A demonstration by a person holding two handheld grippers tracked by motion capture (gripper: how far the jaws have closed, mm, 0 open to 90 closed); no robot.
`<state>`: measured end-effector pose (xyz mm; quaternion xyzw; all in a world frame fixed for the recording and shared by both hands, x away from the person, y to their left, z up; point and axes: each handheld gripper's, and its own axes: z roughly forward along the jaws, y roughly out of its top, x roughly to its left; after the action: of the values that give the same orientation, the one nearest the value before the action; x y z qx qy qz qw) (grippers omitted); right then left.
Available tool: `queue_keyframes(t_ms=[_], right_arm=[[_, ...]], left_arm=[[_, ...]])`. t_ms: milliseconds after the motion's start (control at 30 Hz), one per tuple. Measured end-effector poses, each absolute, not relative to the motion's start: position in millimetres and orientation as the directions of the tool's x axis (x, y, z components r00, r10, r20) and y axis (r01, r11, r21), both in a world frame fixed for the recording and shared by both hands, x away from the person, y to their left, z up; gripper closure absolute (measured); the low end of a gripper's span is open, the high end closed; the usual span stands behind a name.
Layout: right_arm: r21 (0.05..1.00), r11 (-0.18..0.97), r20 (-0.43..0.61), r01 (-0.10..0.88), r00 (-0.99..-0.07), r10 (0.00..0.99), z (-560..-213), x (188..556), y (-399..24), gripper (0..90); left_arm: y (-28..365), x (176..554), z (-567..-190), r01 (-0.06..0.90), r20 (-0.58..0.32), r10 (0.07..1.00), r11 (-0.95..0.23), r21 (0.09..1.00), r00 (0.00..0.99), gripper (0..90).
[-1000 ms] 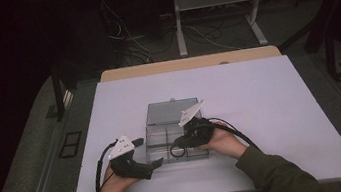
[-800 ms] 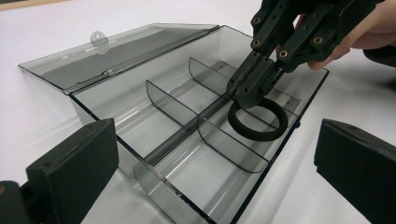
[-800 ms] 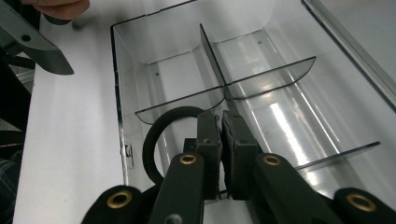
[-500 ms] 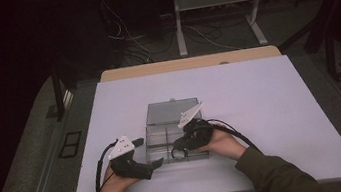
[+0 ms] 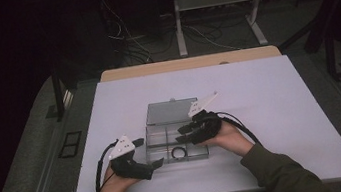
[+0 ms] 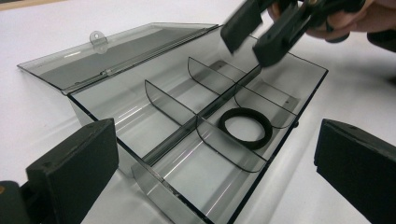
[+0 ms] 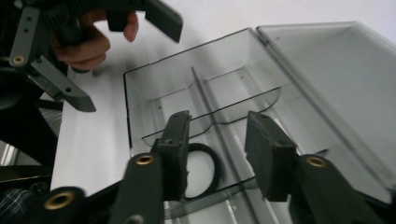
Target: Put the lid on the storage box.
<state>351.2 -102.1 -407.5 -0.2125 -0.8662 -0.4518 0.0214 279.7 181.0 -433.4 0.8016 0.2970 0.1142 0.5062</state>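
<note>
The right tool [image 5: 187, 135] has just been opening its jaws, and there's nothing between them: the black ring [image 6: 246, 127] lies flat on the floor of a compartment in the clear organiser box [image 5: 164, 142], free of both pads. Compared with a second ago, when that tool sat clamped tight over the same spot, this reads as a release. The ring looks delivered, dropped into a cell on the box's near row, toward the desk's [image 5: 279, 91] front edge.

From the right gripper view the ring [image 7: 201, 170] sits just behind the left-hand jaw, low in its cell, with a curved divider [image 7: 212, 122] between it and the next compartment. The pads stand apart above it, not touching it.

The left tool [image 5: 147, 153] waits at the box's front-left corner, jaws wide apart, nothing in them; in its own view the box stands between the two pads without being pinched. That hand hasn't shifted.

The lid [image 5: 171, 111] lies folded back flat on the desk toward the far edge. My read: the placing is done, and what's left is lifting the right tool clear without nudging the ring, then perhaps shutting the lid.
</note>
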Motion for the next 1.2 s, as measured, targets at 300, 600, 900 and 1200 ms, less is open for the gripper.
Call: queue_keyframes(t_ms=[300,600,900,1200], right_arm=[[0.825,0.417,0.204,0.381,-0.890,0.408,-396.9,361.1,-124.6,46.6],[0.834,0.359,0.220,0.418,-0.850,0.478,-393.2,371.3,-143.2,47.0],[0.837,0.332,0.208,0.435,-0.815,0.541,-392.6,382.9,-158.7,56.1],[0.833,0.333,0.173,0.443,-0.779,0.603,-396.1,390.7,-173.9,72.6]], left_arm=[[184.1,286.1,-429.4,0.370,-0.123,0.596,-0.312,0.875,0.793,0.0],[188.9,301.5,-417.6,0.373,-0.138,0.605,-0.281,0.884,0.784,1.4],[193.9,323.6,-405.0,0.372,-0.142,0.623,-0.256,0.892,0.769,14.6],[192.9,349.2,-403.7,0.373,-0.118,0.649,-0.270,0.888,0.752,34.3]])
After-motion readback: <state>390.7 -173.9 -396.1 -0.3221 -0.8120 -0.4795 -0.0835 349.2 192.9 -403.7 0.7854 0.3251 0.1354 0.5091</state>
